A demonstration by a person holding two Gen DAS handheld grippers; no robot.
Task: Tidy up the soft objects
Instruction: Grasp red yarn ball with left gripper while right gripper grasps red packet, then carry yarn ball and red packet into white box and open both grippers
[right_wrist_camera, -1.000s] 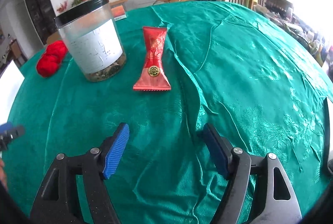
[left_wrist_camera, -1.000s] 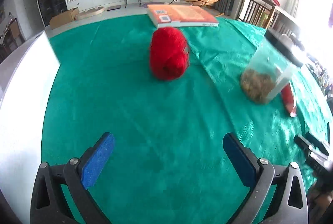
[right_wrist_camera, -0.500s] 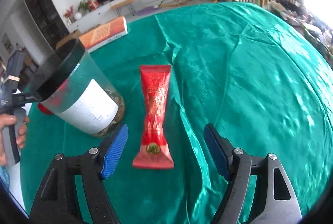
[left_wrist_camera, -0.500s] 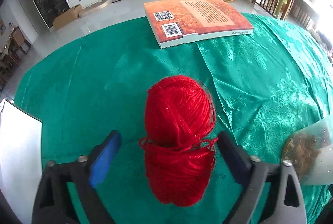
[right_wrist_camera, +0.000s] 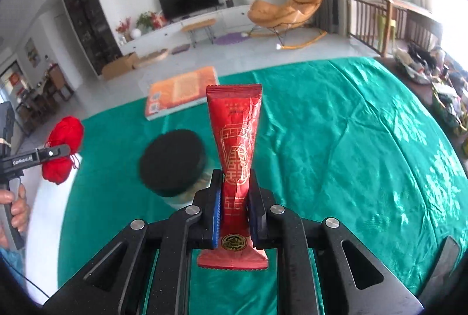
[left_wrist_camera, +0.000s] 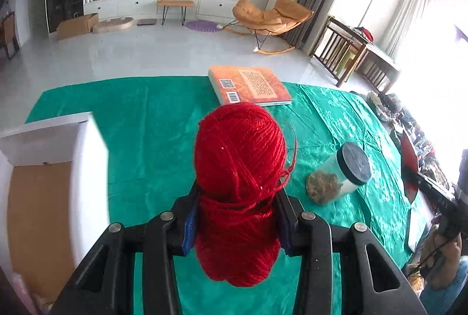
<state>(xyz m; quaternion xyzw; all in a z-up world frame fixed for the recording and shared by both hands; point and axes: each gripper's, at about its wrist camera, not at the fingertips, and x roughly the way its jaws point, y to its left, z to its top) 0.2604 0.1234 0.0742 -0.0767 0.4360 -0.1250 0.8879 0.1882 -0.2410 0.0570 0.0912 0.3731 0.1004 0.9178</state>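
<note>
Since half a second ago both soft items have left the counter (left_wrist_camera: 152, 121). The left gripper (left_wrist_camera: 237, 222) has gone from straddling the yarn (left_wrist_camera: 239, 168) to clamping it low on the ball, lifted. The right gripper (right_wrist_camera: 233, 205) is pinched narrow on the red packet (right_wrist_camera: 235, 145), also held aloft. Judgement: both picks done; placement remains, likely the white box (left_wrist_camera: 90, 162) at left. Jar (left_wrist_camera: 339, 177) and book (left_wrist_camera: 251, 85) untouched.
</note>
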